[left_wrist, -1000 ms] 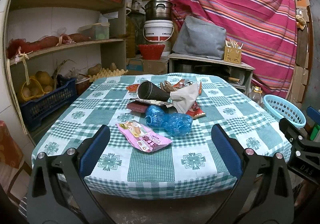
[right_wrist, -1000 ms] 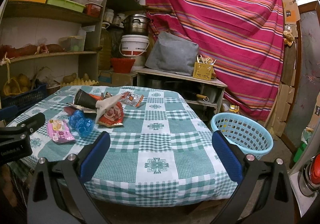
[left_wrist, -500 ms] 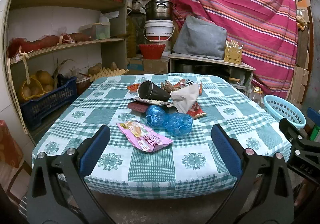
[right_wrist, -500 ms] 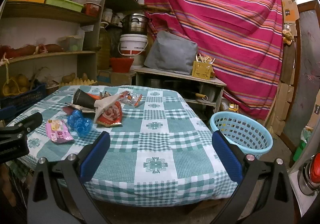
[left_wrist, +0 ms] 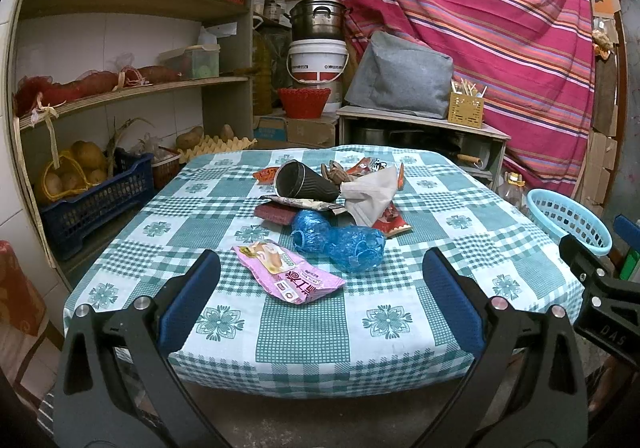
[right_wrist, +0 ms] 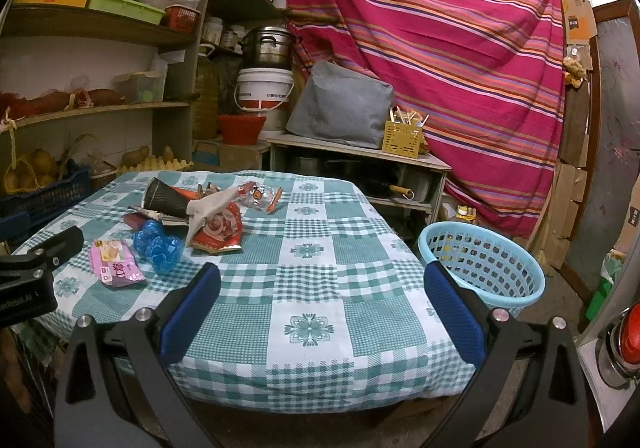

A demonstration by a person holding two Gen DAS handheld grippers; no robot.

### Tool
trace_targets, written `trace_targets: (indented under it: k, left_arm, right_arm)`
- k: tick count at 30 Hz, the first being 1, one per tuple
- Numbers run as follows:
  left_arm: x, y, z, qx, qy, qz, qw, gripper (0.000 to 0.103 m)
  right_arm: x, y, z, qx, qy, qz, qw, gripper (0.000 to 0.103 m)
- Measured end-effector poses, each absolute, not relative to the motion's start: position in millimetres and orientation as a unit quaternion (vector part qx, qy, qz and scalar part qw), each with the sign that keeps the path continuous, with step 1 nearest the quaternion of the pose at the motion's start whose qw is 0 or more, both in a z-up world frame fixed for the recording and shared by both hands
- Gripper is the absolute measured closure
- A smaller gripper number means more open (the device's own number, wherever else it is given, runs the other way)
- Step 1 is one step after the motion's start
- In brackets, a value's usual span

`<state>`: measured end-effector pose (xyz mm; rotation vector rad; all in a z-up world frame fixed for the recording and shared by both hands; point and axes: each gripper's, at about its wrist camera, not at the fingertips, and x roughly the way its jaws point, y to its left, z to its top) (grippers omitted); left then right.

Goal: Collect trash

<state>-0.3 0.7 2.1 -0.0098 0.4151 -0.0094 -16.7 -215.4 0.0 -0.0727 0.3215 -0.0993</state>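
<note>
Trash (left_wrist: 332, 207) lies heaped on the checked table (left_wrist: 384, 280), at 12 o'clock of the left gripper (left_wrist: 320, 290); the right gripper (right_wrist: 320, 294) levels beside it, both spread wide, holding nothing.

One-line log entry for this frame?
left claw: open | right claw: open | pink snack wrapper: on table | light blue plastic basket: on floor

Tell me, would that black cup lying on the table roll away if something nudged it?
Probably. The black cup lies on its side, so a nudge would likely swing it in a curve, being tapered. It looks like paper, so likely light and easy to crush. The wrappers and napkin against it might stop it.
</note>
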Motion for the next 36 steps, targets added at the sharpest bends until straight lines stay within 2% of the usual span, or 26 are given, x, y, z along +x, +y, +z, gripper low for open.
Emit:
trace_targets:
  k: [36]
  left_arm:
    - [5, 10, -2, -0.010, 0.224, -0.008, 0.975, 0.005]
  right_arm:
    - [-10, -226, 1, -0.020, 0.170, -0.055, 0.984, 0.004]
